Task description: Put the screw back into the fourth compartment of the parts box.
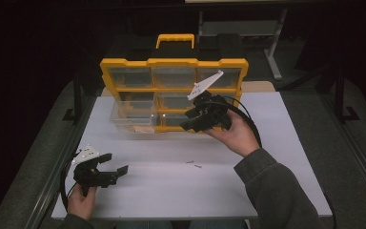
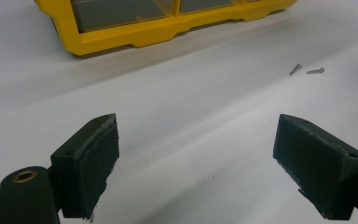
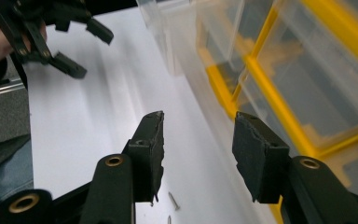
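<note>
A: Right gripper?
B: Held above the surface, just in front of the yellow organizer. Jaws parted, nothing between them. One clear drawer sticks out of the organizer's front, left of the gripper.

A: Left gripper?
B: Low over the near left of the surface, well apart from the organizer. Jaws released wide, empty.

A: Loose items?
B: Two small screws lie on the bare surface between both grippers, close together; from the left gripper view they sit ahead, to the right.
</note>
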{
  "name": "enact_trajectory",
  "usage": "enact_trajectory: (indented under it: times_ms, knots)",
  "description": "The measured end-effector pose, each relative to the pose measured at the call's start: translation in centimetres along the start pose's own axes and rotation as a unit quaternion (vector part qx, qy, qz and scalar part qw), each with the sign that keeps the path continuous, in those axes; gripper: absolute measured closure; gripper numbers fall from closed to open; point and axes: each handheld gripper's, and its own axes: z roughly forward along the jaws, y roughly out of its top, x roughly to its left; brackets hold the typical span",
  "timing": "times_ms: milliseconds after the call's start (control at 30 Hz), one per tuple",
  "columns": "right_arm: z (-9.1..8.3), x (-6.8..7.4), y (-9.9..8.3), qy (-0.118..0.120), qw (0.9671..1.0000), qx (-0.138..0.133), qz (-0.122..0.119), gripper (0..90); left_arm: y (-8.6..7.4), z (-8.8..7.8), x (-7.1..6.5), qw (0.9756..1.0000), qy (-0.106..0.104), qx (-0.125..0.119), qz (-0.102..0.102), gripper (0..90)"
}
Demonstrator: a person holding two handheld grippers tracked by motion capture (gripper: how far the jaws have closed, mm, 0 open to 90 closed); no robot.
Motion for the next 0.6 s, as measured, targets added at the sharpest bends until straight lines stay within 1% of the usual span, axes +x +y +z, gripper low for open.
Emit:
enact_trajectory:
  times_ms: [100, 133, 167, 200, 267, 333, 400, 433, 467, 500, 533, 567, 600]
  knots:
    - [0.5, -0.1, -1.1, 0.0, 1.0, 0.003, 0.003, 50.7, 0.0, -0.1, 0.1, 1.0, 0.001, 0.002, 0.002, 13.7]
    - [0.7, -0.1, -1.4, 0.001, 1.0, 0.005, 0.008, 50.6, 0.0, -0.1, 0.1, 1.0, 0.001, 0.002, 0.002, 13.8]
    - [0.8, -0.1, -1.7, 0.0, 1.0, 0.005, 0.006, 50.3, 0.0, -0.1, 0.1, 1.0, 0.001, 0.002, 0.001, 13.7]
    - [1.2, -0.2, -2.3, -0.001, 0.9999, 0.009, 0.009, 49.5, 0.0, -0.1, 0.1, 1.0, 0.0, 0.002, 0.003, 13.8]
    - [1.4, -0.2, -2.7, 0.001, 0.9999, 0.01, 0.012, 49.4, 0.0, -0.1, 0.1, 1.0, 0.0, 0.002, 0.005, 13.7]
    - [2.0, -0.3, -3.6, 0.003, 0.9998, 0.016, 0.016, 48.8, 0.0, -0.1, 0.1, 1.0, 0.001, 0.001, 0.002, 13.8]
    - [2.2, -0.2, -3.8, 0.005, 0.9996, 0.018, 0.019, 48.5, 0.0, -0.1, 0.1, 1.0, 0.002, 0.002, 0.002, 13.8]
    - [2.7, -0.2, -4.6, 0.007, 0.9995, 0.02, 0.026, 48.5, 0.0, -0.1, 0.1, 1.0, 0.002, 0.001, 0.001, 13.8]
    - [2.9, -0.2, -5.0, 0.008, 0.9992, 0.023, 0.031, 48.5, 0.0, -0.1, 0.0, 1.0, 0.002, 0.001, -0.002, 13.8]
    - [2.9, -0.2, -5.0, 0.008, 0.9992, 0.023, 0.031, 48.5, 0.0, -0.1, 0.0, 1.0, 0.002, 0.001, -0.004, 13.8]
    - [3.3, -0.2, -5.7, 0.011, 0.9988, 0.026, 0.041, 48.6, 0.0, -0.1, 0.0, 1.0, 0.002, 0.002, -0.002, 13.7]
    - [3.3, -0.2, -5.7, 0.011, 0.9988, 0.026, 0.041, 48.6, 0.0, -0.1, 0.0, 1.0, 0.002, 0.003, 0.0, 13.7]
    - [3.8, -0.2, -6.3, 0.012, 0.9985, 0.031, 0.043, 48.6, 0.0, 0.0, 0.0, 1.0, 0.002, 0.003, 0.0, 13.8]
